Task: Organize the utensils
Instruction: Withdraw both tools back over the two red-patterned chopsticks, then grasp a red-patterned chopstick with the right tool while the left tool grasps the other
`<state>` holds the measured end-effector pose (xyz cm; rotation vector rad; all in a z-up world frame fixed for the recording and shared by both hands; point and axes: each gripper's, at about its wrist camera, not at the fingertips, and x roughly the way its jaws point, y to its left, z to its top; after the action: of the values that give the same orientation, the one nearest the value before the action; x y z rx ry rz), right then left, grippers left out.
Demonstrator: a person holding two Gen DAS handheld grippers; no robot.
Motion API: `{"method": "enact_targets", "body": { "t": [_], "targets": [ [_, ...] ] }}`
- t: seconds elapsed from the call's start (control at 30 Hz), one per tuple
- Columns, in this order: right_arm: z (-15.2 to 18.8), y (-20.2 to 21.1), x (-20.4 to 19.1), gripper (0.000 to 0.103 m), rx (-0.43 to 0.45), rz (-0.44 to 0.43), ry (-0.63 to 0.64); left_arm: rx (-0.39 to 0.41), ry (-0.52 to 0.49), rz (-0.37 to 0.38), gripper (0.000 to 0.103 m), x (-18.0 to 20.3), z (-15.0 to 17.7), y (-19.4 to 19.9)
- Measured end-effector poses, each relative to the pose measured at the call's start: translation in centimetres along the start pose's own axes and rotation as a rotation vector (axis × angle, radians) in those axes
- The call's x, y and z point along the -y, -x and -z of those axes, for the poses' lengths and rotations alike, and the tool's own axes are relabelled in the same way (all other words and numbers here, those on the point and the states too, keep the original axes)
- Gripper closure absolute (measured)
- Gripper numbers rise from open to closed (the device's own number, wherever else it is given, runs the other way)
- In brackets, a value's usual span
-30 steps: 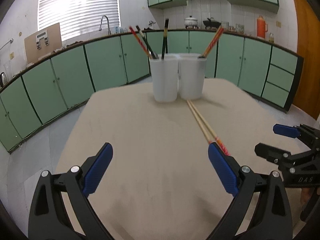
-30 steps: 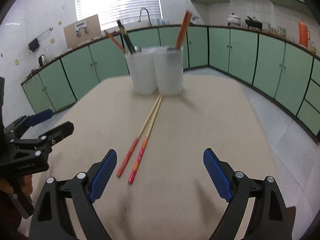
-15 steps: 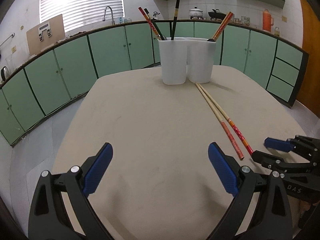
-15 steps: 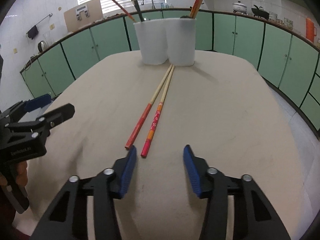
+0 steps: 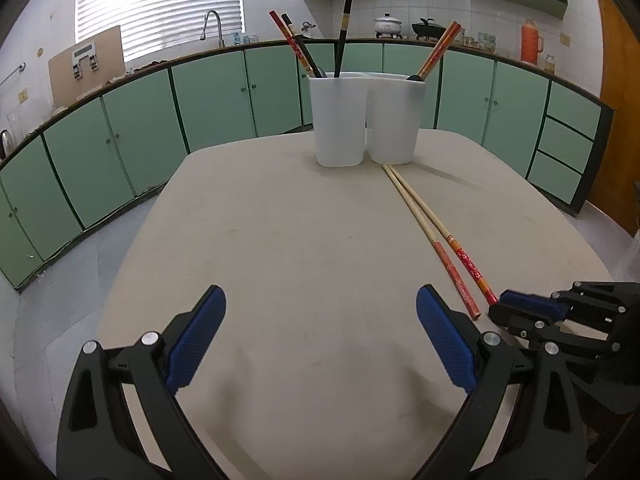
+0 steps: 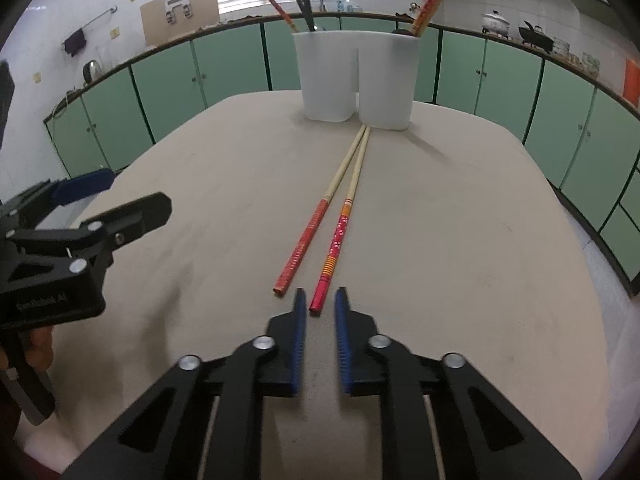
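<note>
Two chopsticks lie side by side on the beige table (image 6: pixel 460 240): a pink-and-orange-handled one (image 6: pixel 340 236) and a red-handled one (image 6: pixel 316 224), tips pointing at the white twin-compartment holder (image 6: pixel 356 76). The holder has several chopsticks standing in it. My right gripper (image 6: pixel 320 300) is low over the table, its jaws narrowed to a small gap on either side of the pink chopstick's handle end, not clamped. My left gripper (image 5: pixel 320 312) is wide open and empty, left of the chopsticks (image 5: pixel 436 232). The holder also shows in the left wrist view (image 5: pixel 366 120).
The table's rounded edges drop to a tiled floor on all sides. Green cabinets (image 5: pixel 208 96) line the walls, with a sink tap (image 5: pixel 212 20) and pots (image 5: pixel 386 24) on the counter. An orange door (image 5: pixel 616 100) stands at the right.
My right gripper has moved down and forward to the pink chopstick's handle end, and its jaws have narrowed from wide open to a small gap. The left gripper has stayed open and drawn back slightly.
</note>
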<state>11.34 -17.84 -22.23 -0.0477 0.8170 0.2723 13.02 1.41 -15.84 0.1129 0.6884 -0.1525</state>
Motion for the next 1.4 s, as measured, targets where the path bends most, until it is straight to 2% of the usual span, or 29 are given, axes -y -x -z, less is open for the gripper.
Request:
{"method": "enact_targets", "body": {
  "t": [0.2,0.33,0.47,0.5,0.57,0.6,0.77,0.87,0.93,1.0,1.07,1.13,1.17,1.27,1.4],
  "targets": [
    [0.0,0.6,1.8,0.097,0.008,0.026,-0.043,0.003,-0.009,0.027,0.010,0.9,-0.3,-0.1],
    [-0.2,1.2,4.1,0.097,0.015,0.051,-0.091,-0.017,-0.014,0.099,0.010,2.7,-0.5,-0.5],
    [-0.4,1.5,5.6,0.097,0.029,0.071,-0.116,-0.041,-0.027,0.137,0.010,4.5,-0.5,-1.4],
    [-0.5,1.7,6.0,0.097,0.034,0.074,-0.121,-0.049,-0.035,0.143,0.013,5.1,-0.4,-1.8],
    [-0.6,1.8,6.5,0.097,0.045,0.078,-0.128,-0.075,-0.046,0.149,0.028,5.9,-0.2,-2.5],
    [-0.7,2.0,6.9,0.097,0.051,0.080,-0.131,-0.101,-0.044,0.162,0.030,6.2,-0.2,-3.1],
    [-1.1,2.5,8.0,0.097,0.084,0.085,-0.140,-0.155,-0.011,0.183,0.033,6.8,-0.3,-4.5],
    [-1.1,2.7,8.1,0.097,0.090,0.080,-0.144,-0.174,-0.003,0.191,0.040,7.2,-0.3,-4.9],
    [-1.0,2.7,7.9,0.097,0.090,0.072,-0.141,-0.195,0.000,0.202,0.050,7.5,-0.2,-5.2],
    [-0.9,2.6,7.6,0.097,0.087,0.066,-0.134,-0.194,-0.016,0.188,0.054,7.7,0.1,-5.1],
    [-0.8,2.6,7.3,0.097,0.086,0.061,-0.127,-0.190,-0.025,0.184,0.070,7.7,0.1,-5.0],
    [-0.8,2.6,7.1,0.097,0.084,0.054,-0.123,-0.189,-0.023,0.179,0.090,7.6,0.1,-4.9],
    [-0.8,2.6,7.1,0.097,0.085,0.052,-0.122,-0.190,-0.018,0.183,0.095,7.5,0.0,-4.9],
    [-0.9,2.8,7.0,0.097,0.088,0.046,-0.114,-0.185,-0.004,0.190,0.097,7.0,-0.1,-4.6],
    [-1.1,3.4,6.8,0.097,0.102,0.039,-0.107,-0.135,0.011,0.179,0.098,5.9,-1.0,-2.9]
  ]
}}
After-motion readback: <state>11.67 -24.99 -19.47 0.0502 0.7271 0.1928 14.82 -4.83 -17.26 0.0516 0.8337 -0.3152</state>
